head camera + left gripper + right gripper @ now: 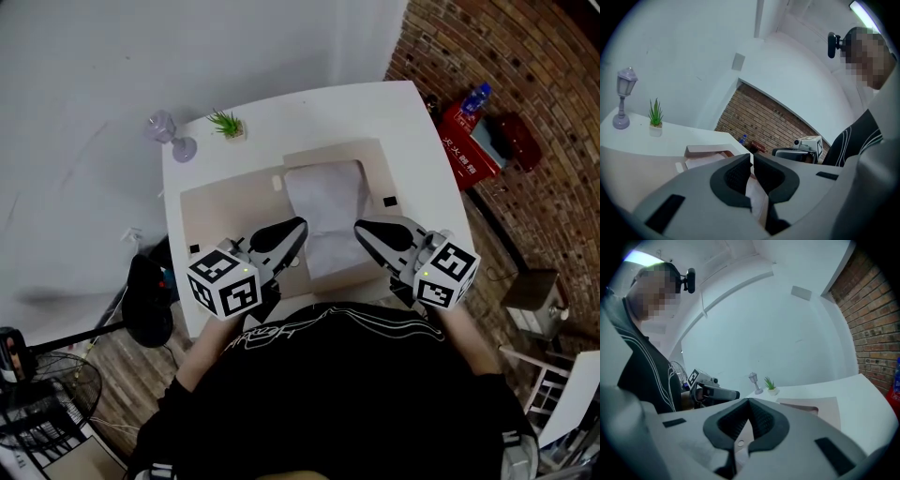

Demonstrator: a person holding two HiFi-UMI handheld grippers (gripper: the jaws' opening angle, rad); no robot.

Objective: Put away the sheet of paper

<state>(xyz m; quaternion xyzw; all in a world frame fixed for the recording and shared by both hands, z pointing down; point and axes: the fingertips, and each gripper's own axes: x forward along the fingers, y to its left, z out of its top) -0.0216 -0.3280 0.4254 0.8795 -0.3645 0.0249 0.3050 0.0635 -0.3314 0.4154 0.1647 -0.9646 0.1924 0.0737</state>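
Note:
A wrinkled white sheet of paper [324, 204] lies on an opened brown paper envelope [225, 214] on the white table [375, 108]. My left gripper [298, 227] hovers at the sheet's left edge with its jaws shut; whether it pinches the sheet does not show. My right gripper [360, 228] is at the sheet's right edge, its jaws closed tip to tip with nothing seen between them. In the left gripper view the sheet [702, 162] and the envelope [633, 173] lie beyond my jaws, and the right gripper [793, 153] is opposite. The right gripper view shows the left gripper [723, 393] and the envelope [825, 409].
A small lamp ornament [167, 129] and a potted plant [227, 123] stand at the table's far left corner. On the floor to the right are a red box [471, 142] and a brick wall [525, 56]. A black stool [150, 298] and a fan [42, 394] are at the left.

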